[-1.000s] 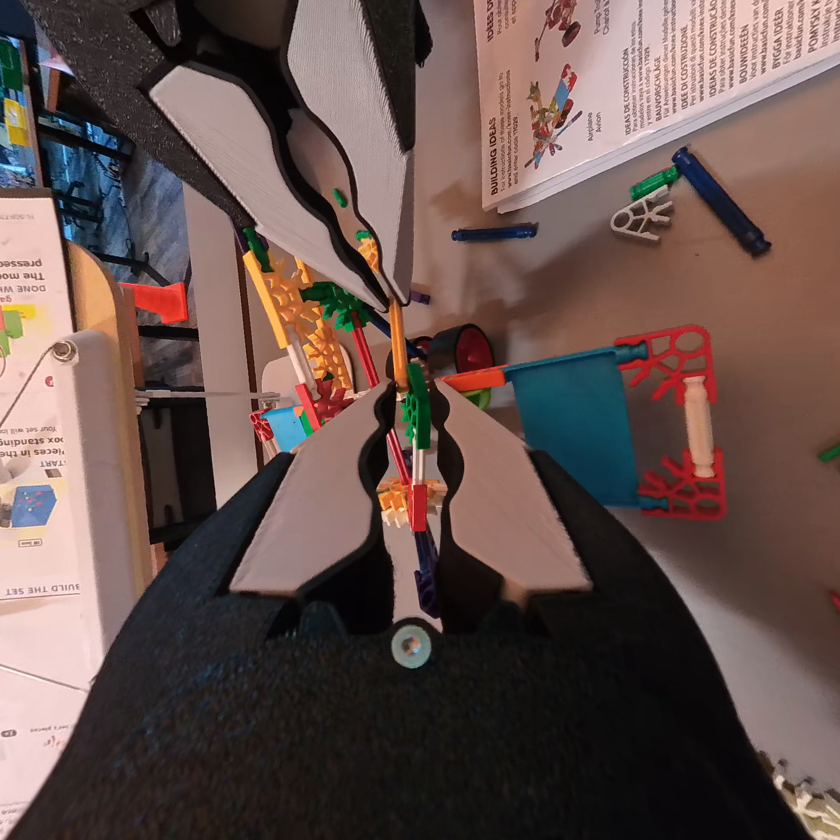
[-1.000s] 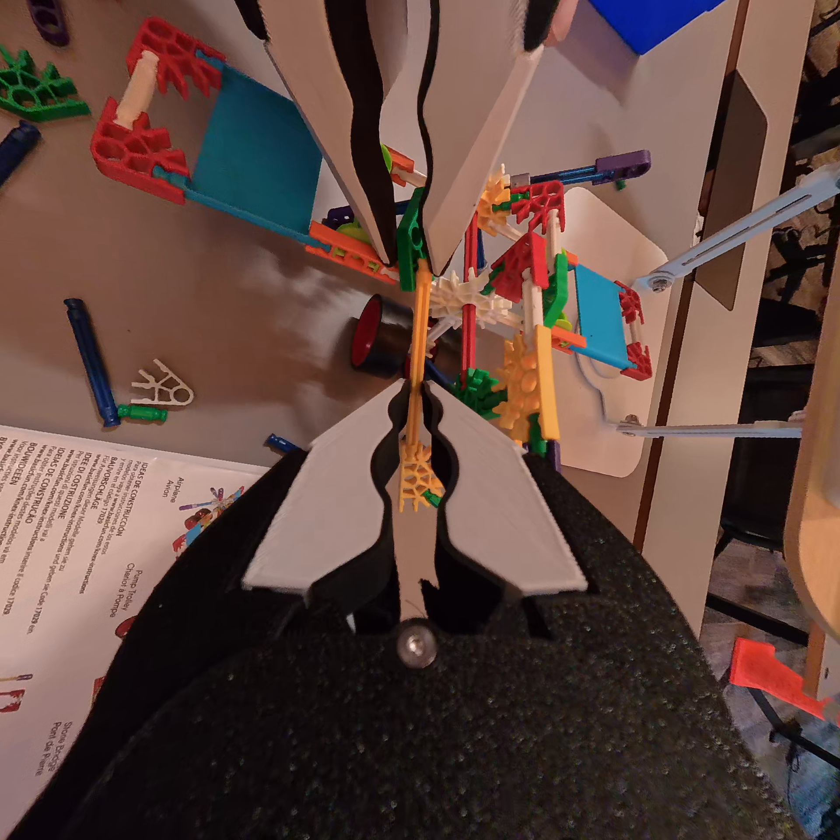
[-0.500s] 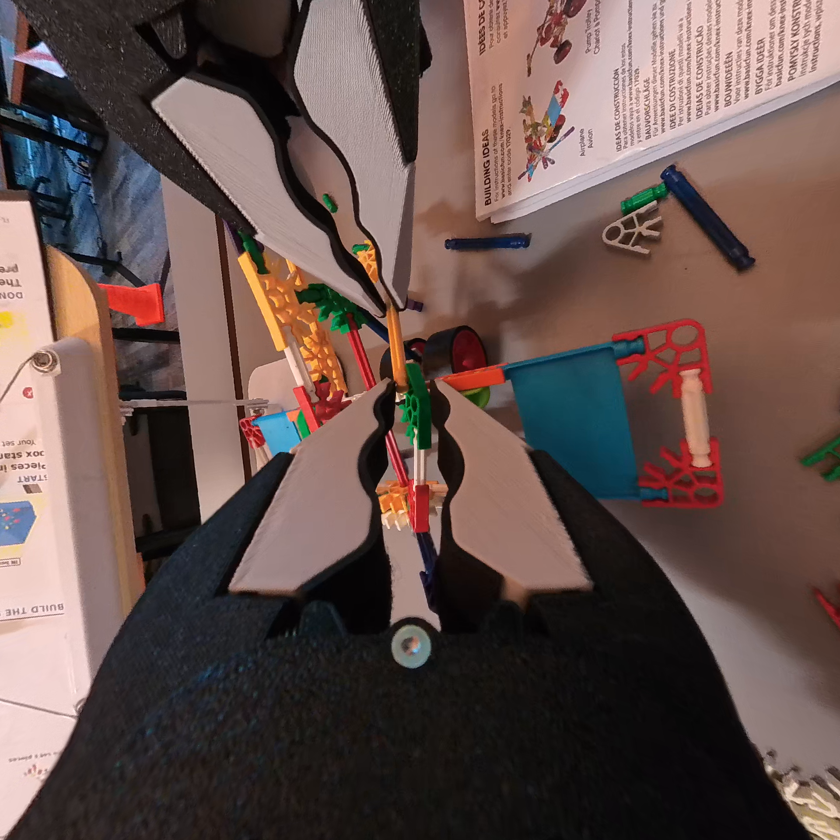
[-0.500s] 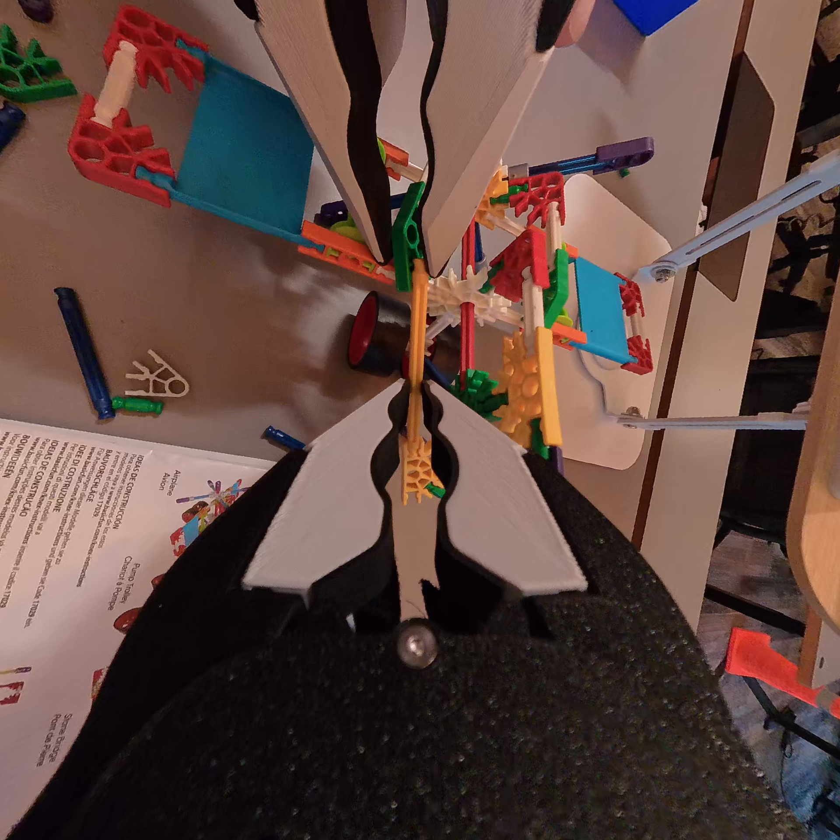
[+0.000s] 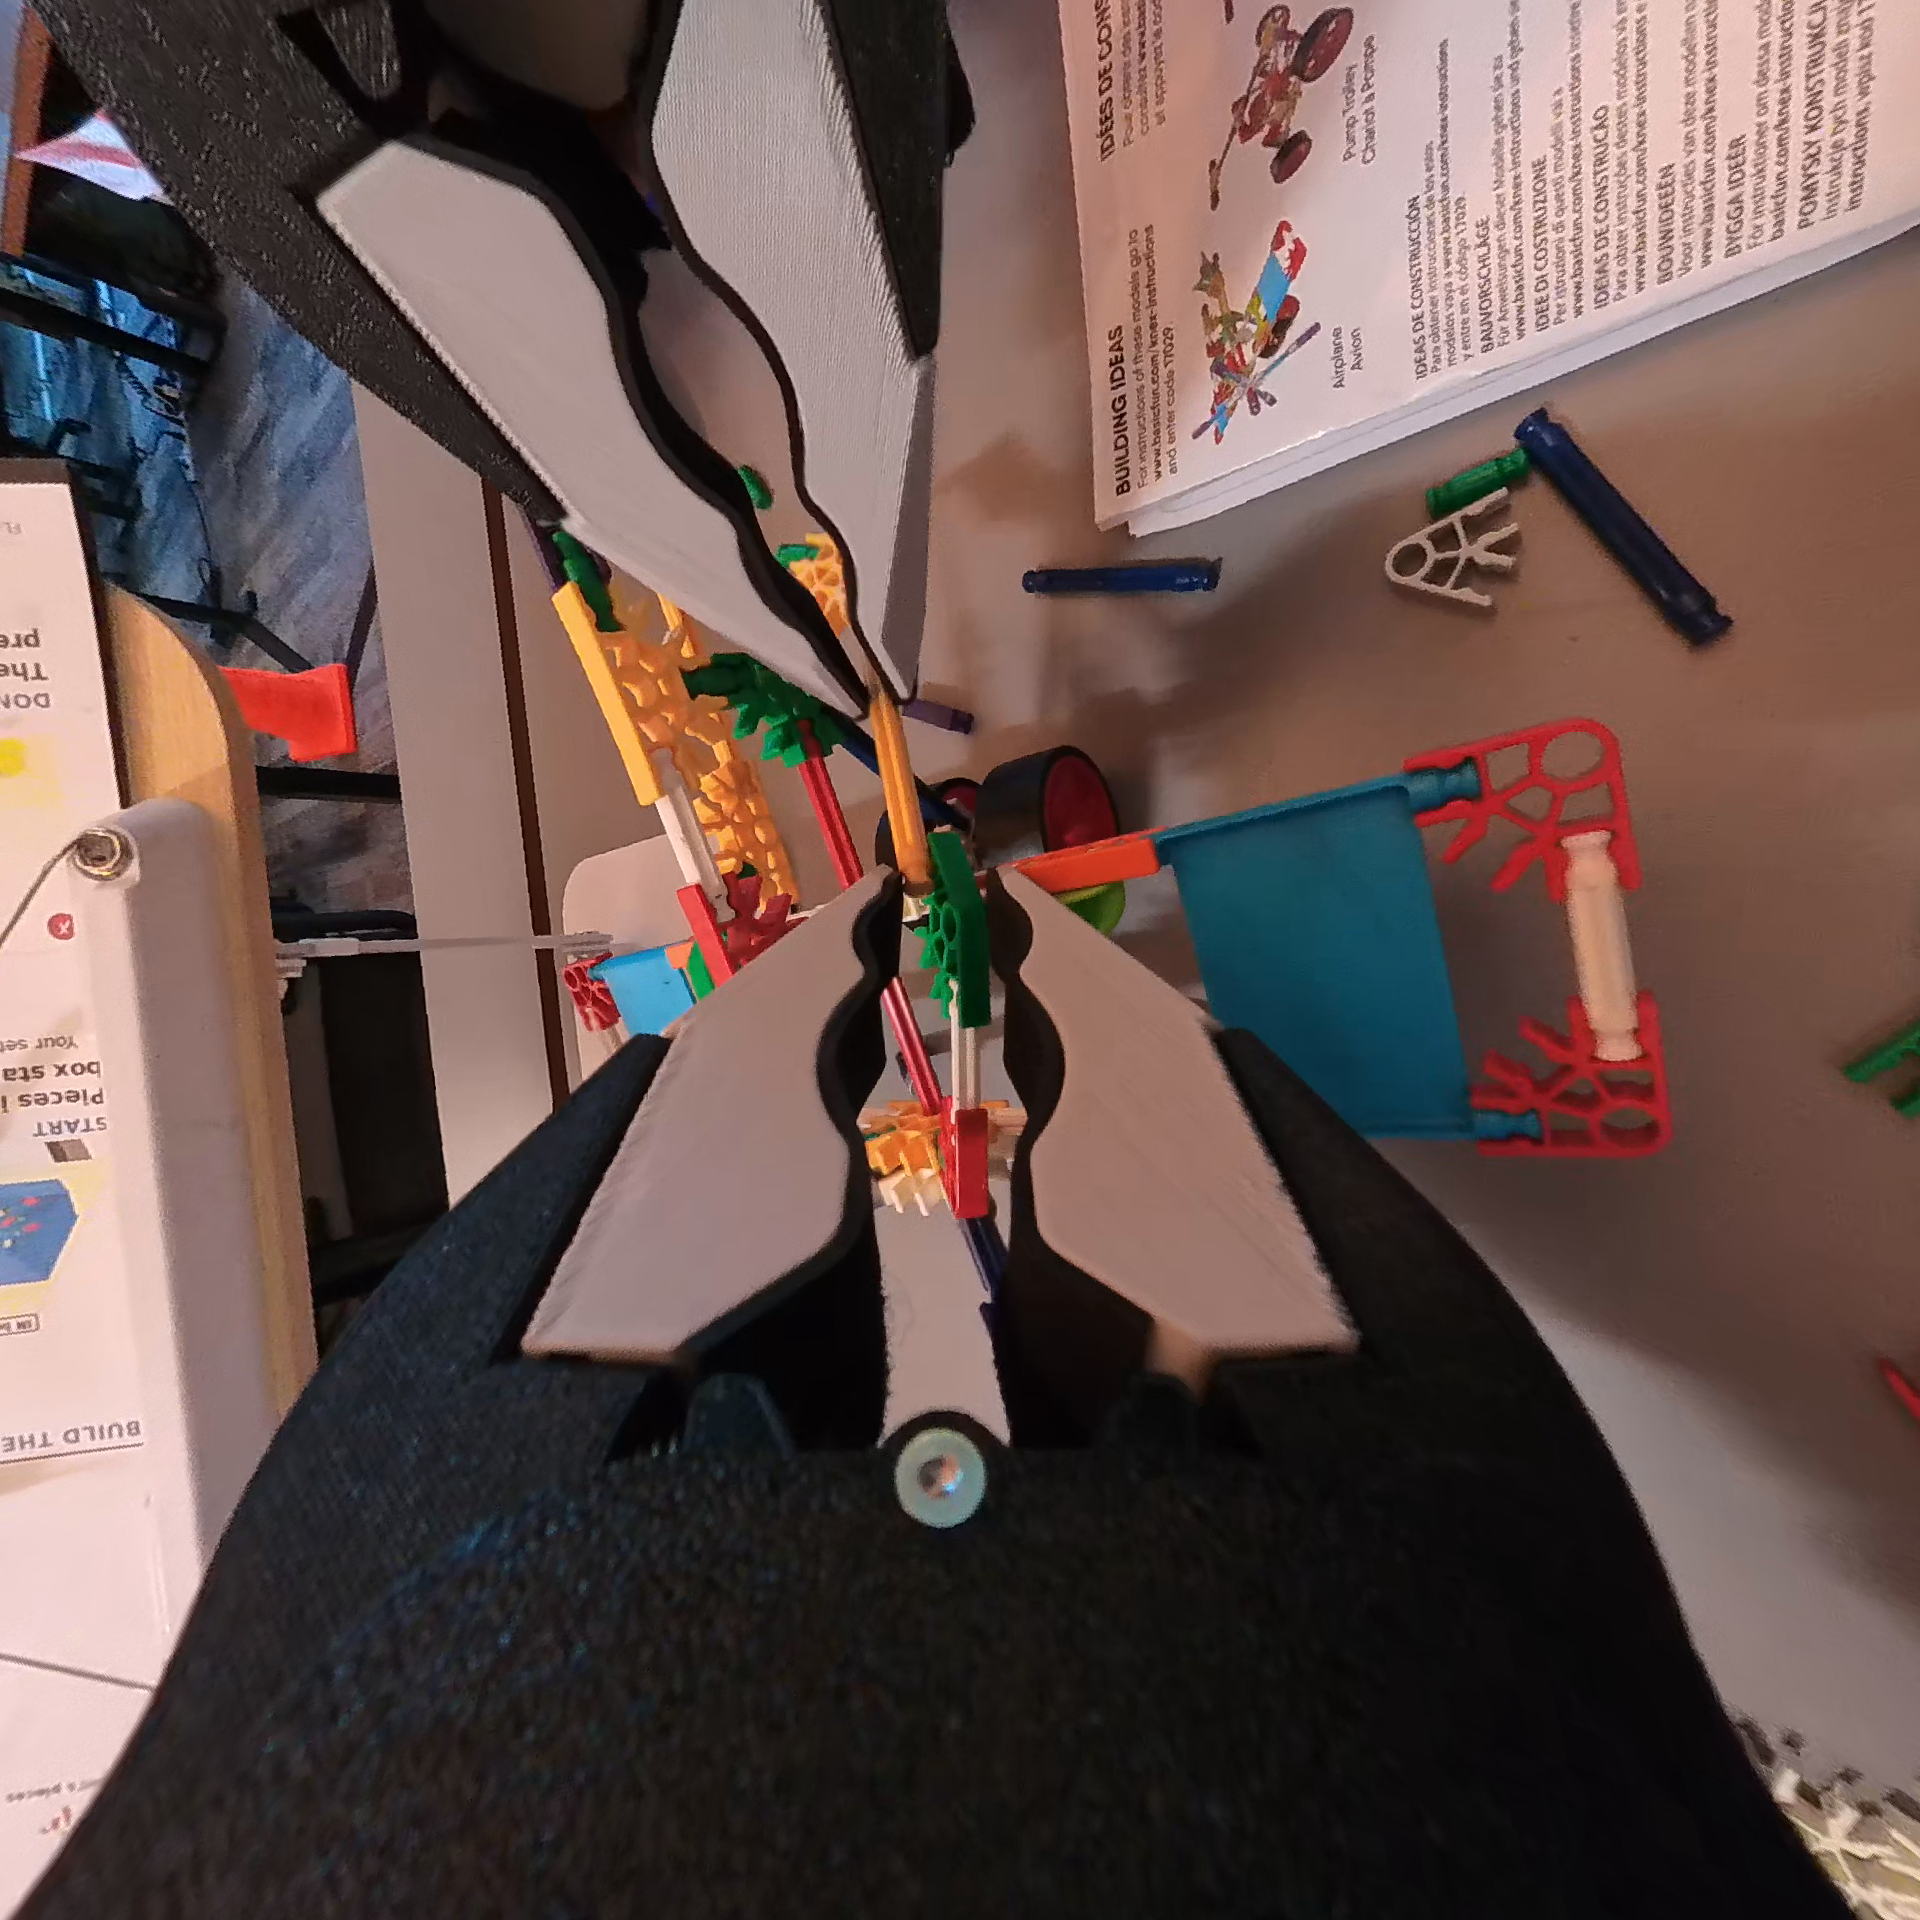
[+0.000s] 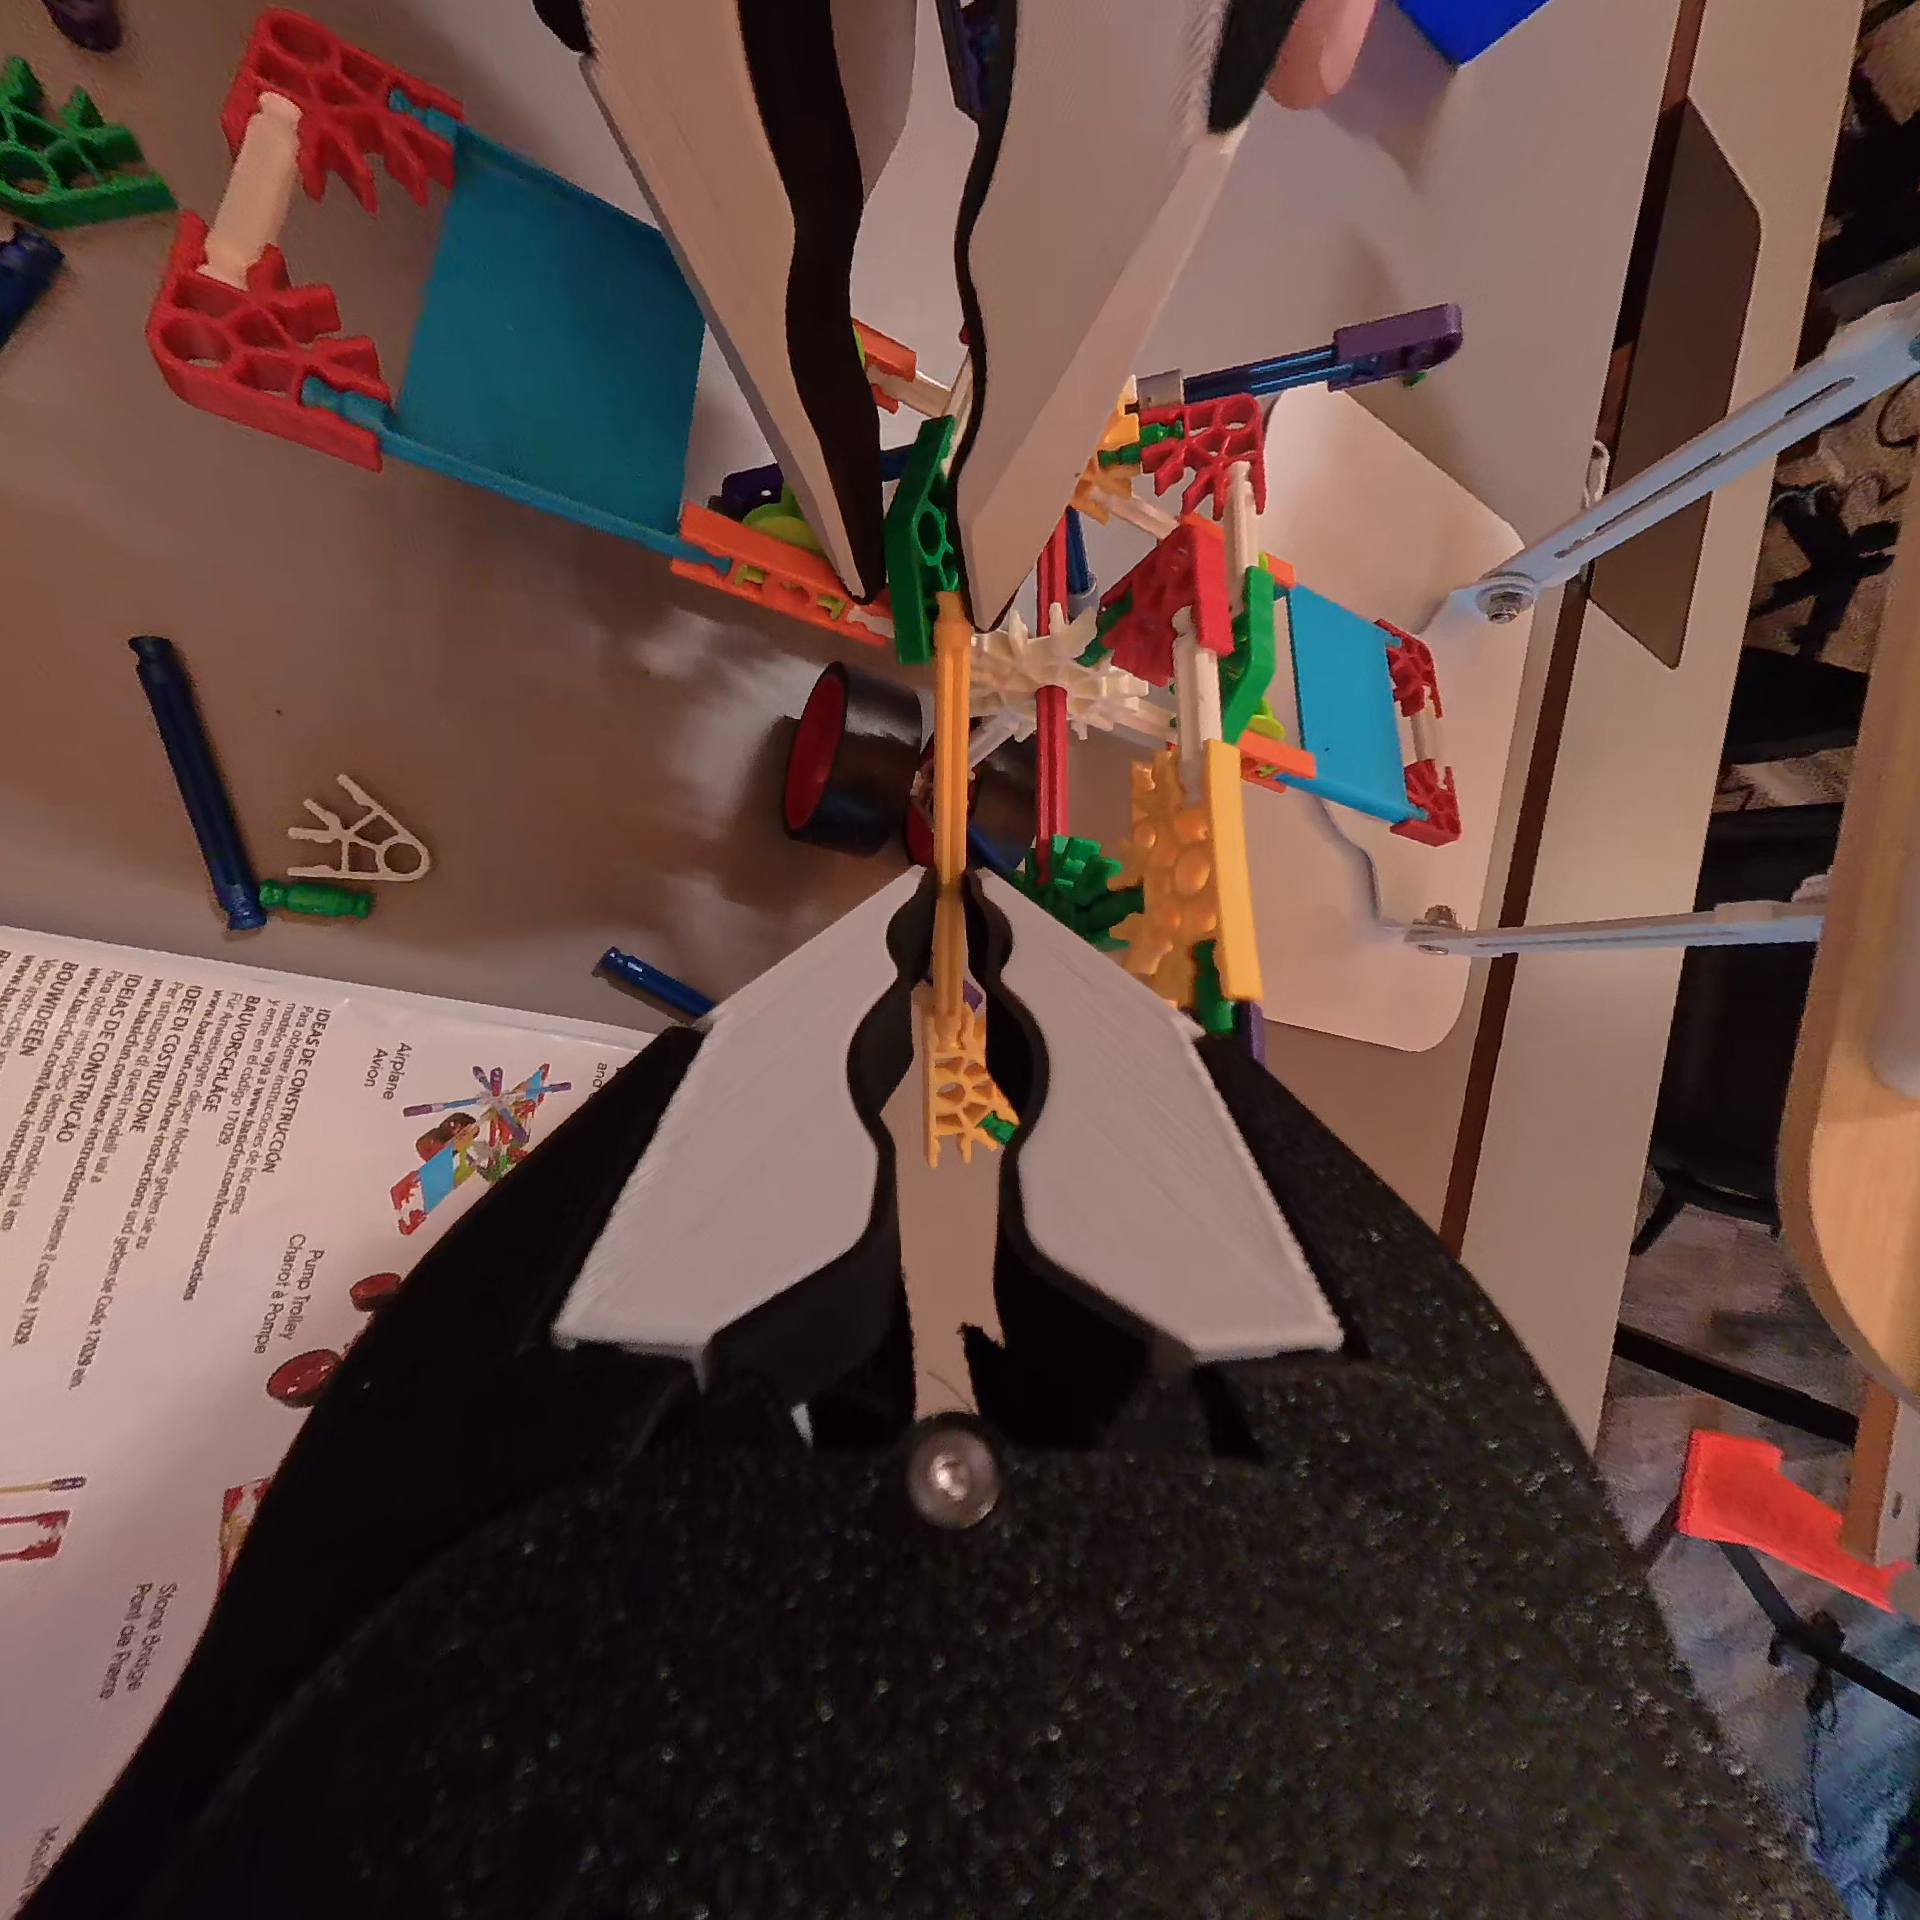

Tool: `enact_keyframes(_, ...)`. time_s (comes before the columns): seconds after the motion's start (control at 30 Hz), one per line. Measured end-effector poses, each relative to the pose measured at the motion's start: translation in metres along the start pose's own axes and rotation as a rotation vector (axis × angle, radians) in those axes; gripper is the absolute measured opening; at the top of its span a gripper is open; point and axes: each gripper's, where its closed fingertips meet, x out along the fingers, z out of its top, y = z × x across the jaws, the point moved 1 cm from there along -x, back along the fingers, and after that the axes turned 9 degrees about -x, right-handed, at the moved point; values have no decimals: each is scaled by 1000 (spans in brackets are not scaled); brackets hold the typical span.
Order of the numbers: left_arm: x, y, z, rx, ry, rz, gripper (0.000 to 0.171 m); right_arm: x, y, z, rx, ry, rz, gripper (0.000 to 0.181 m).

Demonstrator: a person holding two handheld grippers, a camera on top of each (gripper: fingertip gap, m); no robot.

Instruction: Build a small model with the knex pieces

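1. The left gripper [image 5: 940,894] is closing narrowly on a green connector [image 5: 951,951] of a multicoloured model [image 5: 727,790]; the fingertips are pressing the connector from both sides.
2. The right gripper [image 6: 948,883] is clamping a yellow rod [image 6: 948,727] near its outer end; a yellow connector [image 6: 961,1091] is sitting behind the fingertips, between the fingers.
3. The rod is joining the two grippers: one end is meeting the green connector, the other is lying in the right gripper. Its long axis is running along each gripper's forward line, so both grippers are facing each other.
4. The model is sitting at the desk [image 5: 1351,644] edge, and a red-hubbed wheel [image 5: 1049,805] is showing just beyond the rod.
5. The left wrist view alone is showing a paper sheet at far left and a loose red piece at the right edge.
6. The right wrist view alone is showing a purple-tipped blue rod [image 6: 1340,353] projecting from the model, a small blue panel [image 6: 1345,707], and two metal brackets past the desk edge.
7. Both views are showing the large blue panel [image 5: 1309,956] with red end connectors, the booklet [image 5: 1455,208], loose blue rods and a white connector [image 5: 1449,556] on the desk.
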Motion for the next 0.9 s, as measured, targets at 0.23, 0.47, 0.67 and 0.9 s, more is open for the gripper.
enact_keyframes(0.23,2,0,2,7,1,-7,15,-1,0,-3,3,5,6,5)
enact_keyframes(0.47,2,1,3,6,4,-9,15,-3,0,-4,13,2,7,5)
enact_keyframes(0.67,3,1,3,5,5,-18,15,-4,-2,-5,6,16,-2,5)
enact_keyframes(0.9,3,-1,3,11,12,-40,13,-3,0,-6,-10,35,-2,5)
